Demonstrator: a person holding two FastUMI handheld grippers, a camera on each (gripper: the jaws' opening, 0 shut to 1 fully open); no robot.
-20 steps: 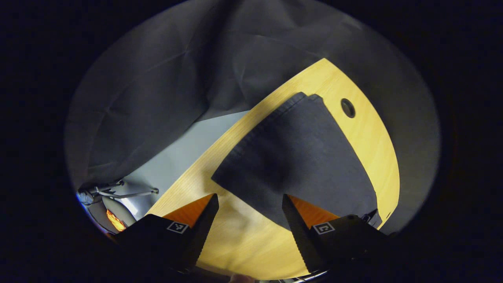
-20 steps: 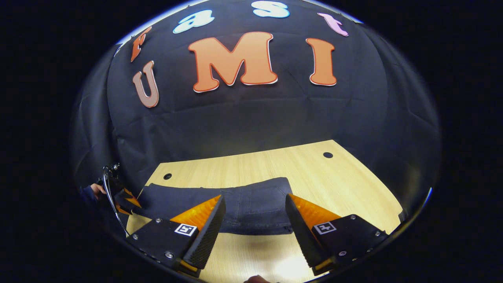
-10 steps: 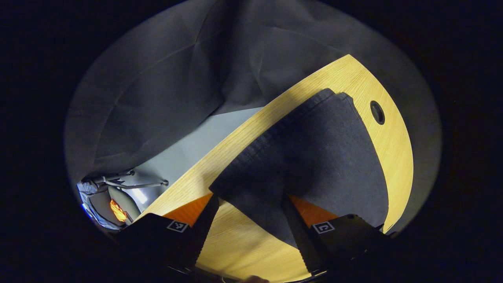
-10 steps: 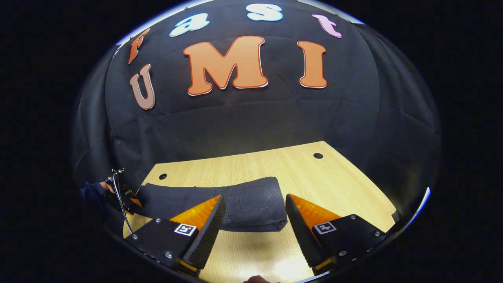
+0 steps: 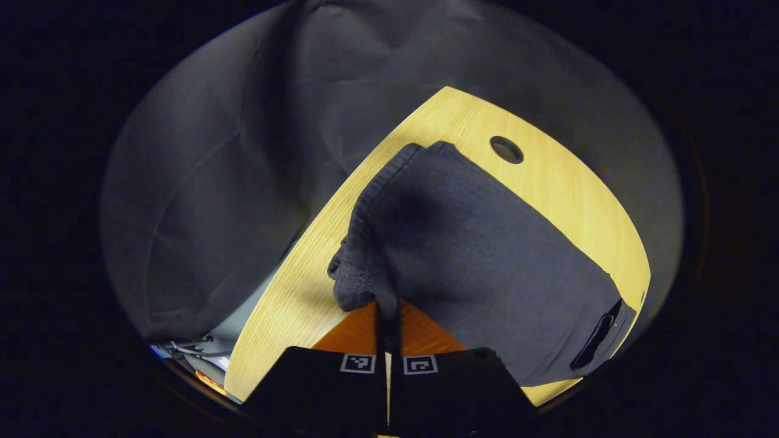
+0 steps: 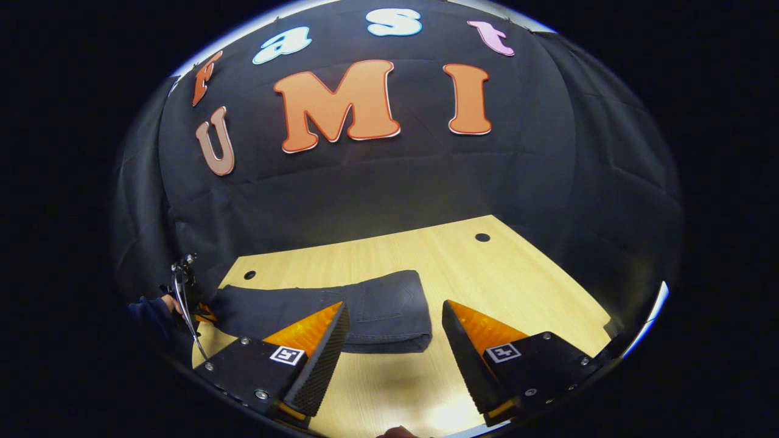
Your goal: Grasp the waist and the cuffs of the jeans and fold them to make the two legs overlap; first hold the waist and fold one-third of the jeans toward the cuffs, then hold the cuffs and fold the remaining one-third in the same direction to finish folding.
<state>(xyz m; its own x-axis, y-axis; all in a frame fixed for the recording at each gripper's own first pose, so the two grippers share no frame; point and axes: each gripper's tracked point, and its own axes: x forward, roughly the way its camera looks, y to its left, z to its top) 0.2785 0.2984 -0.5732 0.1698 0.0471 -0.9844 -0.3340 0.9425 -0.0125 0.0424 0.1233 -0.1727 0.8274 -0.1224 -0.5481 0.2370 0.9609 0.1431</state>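
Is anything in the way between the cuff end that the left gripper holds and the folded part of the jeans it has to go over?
Nothing visible. The left gripper is shut on the cuff end, and the jeans lie flat on the table with nothing on them. The right gripper hovers open near the folded end.

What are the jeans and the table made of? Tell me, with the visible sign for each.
Jeans: dark woven denim, matte, judging by the grainy weave and stitched hem. Table: light wood or wood-look laminate, smooth and slightly glossy; straight grain lines and a light reflection show.
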